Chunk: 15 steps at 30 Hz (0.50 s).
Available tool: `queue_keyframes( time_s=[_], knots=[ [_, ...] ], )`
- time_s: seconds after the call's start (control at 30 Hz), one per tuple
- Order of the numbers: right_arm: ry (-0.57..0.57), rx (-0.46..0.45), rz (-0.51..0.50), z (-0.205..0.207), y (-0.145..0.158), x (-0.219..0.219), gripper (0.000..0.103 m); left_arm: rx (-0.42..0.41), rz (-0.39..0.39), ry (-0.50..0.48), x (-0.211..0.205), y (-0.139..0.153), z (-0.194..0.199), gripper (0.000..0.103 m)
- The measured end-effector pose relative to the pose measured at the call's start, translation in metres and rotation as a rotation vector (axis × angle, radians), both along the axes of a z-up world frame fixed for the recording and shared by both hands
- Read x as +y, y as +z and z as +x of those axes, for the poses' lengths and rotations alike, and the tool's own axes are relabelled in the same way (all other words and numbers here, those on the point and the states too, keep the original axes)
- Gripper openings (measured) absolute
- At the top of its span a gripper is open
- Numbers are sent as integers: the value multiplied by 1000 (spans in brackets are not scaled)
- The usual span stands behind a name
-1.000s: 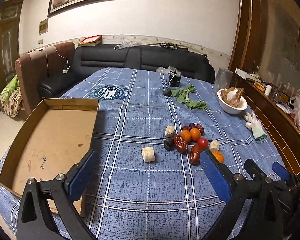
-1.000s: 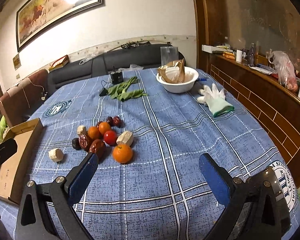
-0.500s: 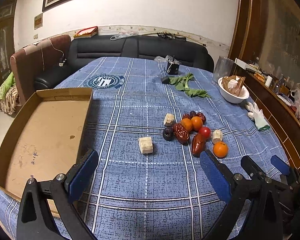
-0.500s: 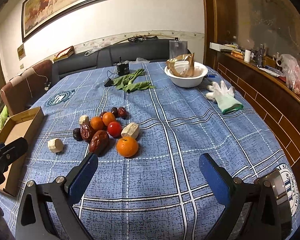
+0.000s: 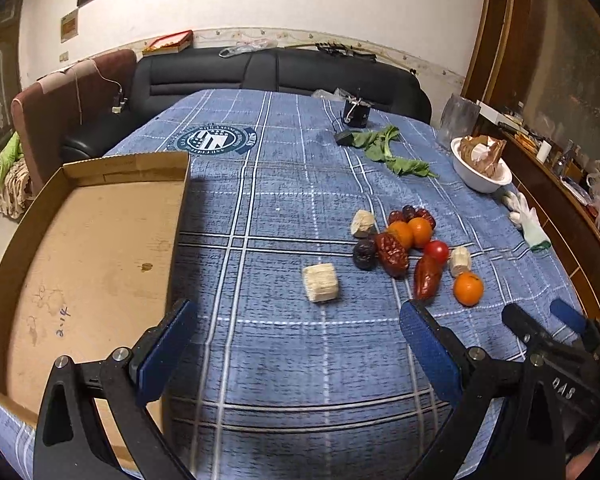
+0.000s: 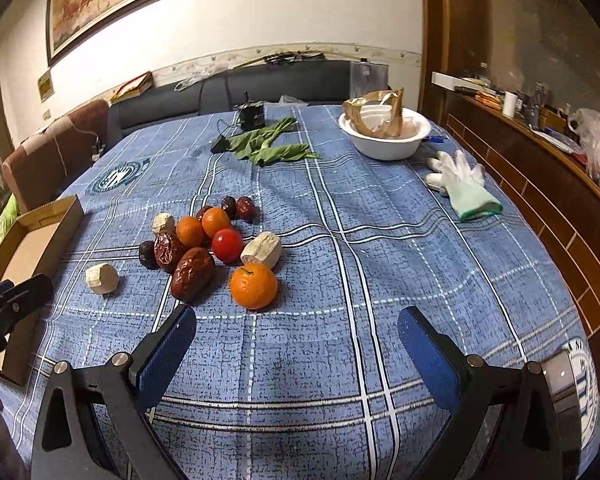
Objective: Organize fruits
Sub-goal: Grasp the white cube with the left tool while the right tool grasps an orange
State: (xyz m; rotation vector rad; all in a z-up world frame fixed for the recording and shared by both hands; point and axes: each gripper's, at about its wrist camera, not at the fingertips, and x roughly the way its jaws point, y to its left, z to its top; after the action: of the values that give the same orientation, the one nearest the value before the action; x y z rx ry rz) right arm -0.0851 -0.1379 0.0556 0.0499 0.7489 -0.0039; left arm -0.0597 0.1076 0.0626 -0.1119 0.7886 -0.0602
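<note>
A cluster of fruit lies on the blue checked tablecloth: oranges point(image 6: 253, 286) point(image 5: 468, 289), a red tomato point(image 6: 227, 245) point(image 5: 437, 251), dark red dates point(image 6: 192, 273) point(image 5: 392, 254) and pale cut chunks point(image 6: 102, 278) point(image 5: 320, 282). A shallow cardboard box point(image 5: 80, 256) point(image 6: 28, 240) sits at the left of the table with nothing in it. My left gripper point(image 5: 296, 336) is open above the cloth, just short of the pale chunk. My right gripper point(image 6: 296, 338) is open too, with the nearest orange just ahead of its left finger. Neither holds anything.
A white bowl point(image 6: 384, 138) with paper wrapping, a white glove point(image 6: 462, 184), green leaves point(image 6: 270, 146) and a small black device point(image 6: 252, 116) lie on the far half of the table. A wooden sideboard point(image 6: 540, 184) runs along the right. Sofas stand behind.
Both grippers have moved forward and lower towards the fruit, which now looks larger and nearer. The jaws stay open and nothing on the table has shifted.
</note>
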Motion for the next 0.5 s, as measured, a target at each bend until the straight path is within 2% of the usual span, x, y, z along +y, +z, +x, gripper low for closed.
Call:
queue_keyframes(
  time_s=[0.1, 0.17, 0.23, 0.27, 0.33, 0.5],
  knots=[
    [37, 20, -1, 9, -3, 3, 103, 28, -3, -42, 3, -7, 4, 99],
    [63, 43, 15, 17, -7, 5, 103, 51, -10, -66, 0, -10, 8, 90],
    [79, 67, 32, 24, -12, 5, 102, 87, -26, -102, -5, -15, 17, 75],
    [90, 76, 41, 28, -14, 5, 102, 96, -32, -112, -7, -16, 20, 73],
    [103, 79, 41, 32, -15, 7, 102, 110, -32, -125, -13, -18, 29, 72],
    [144, 72, 5, 41, -14, 14, 100, 117, 29, -129, -29, -24, 52, 72]
  ],
)
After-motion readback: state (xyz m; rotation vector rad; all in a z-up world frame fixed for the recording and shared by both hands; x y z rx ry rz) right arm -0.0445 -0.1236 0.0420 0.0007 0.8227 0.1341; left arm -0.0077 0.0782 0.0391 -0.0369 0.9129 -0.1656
